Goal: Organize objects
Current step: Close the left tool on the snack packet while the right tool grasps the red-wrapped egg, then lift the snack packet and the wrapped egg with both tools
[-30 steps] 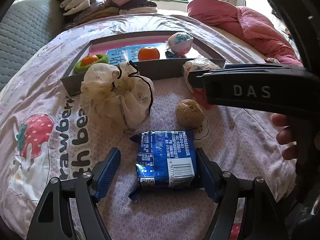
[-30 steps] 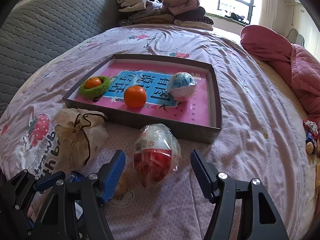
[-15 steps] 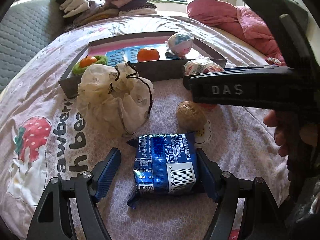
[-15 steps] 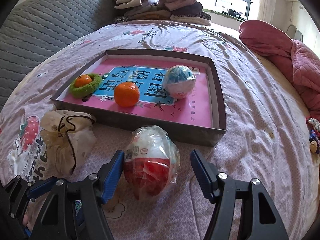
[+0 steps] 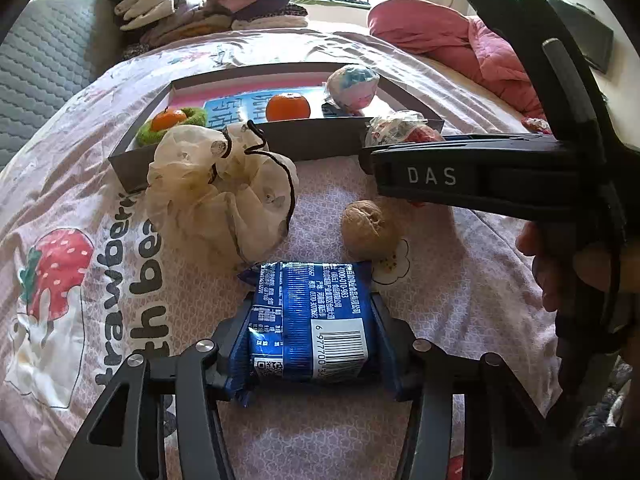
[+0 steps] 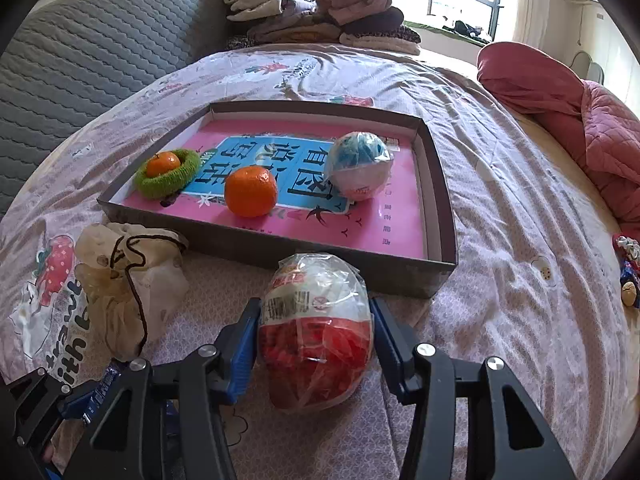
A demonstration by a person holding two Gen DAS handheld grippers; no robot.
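Note:
A blue snack packet (image 5: pixel 308 320) lies on the bedsheet between the fingers of my left gripper (image 5: pixel 313 314). Its jaws are closing and the pads press the packet's sides. In the right wrist view a red-and-white egg in clear wrap (image 6: pixel 316 332) stands between the fingers of my right gripper (image 6: pixel 314 316), which is closing too, pads against the wrap. Just beyond the egg is a shallow grey tray (image 6: pixel 280 246) with a pink floor. It holds an orange (image 6: pixel 251 191), a small orange in a green knitted ring (image 6: pixel 168 172) and a blue-white wrapped ball (image 6: pixel 358 164).
A cream drawstring pouch (image 5: pixel 216 192) and a walnut (image 5: pixel 370 228) lie on the sheet before the tray. A person's hand (image 5: pixel 548 268) holds the right tool. Folded clothes (image 6: pixel 320 20) are piled at the far end, a pink quilt (image 6: pixel 560 108) at the right, a grey headboard (image 6: pixel 80 52) at the left.
Both pairs of jaws have narrowed from wide apart onto their objects. The right gripper came forward around the egg first; the left stayed put around the packet.

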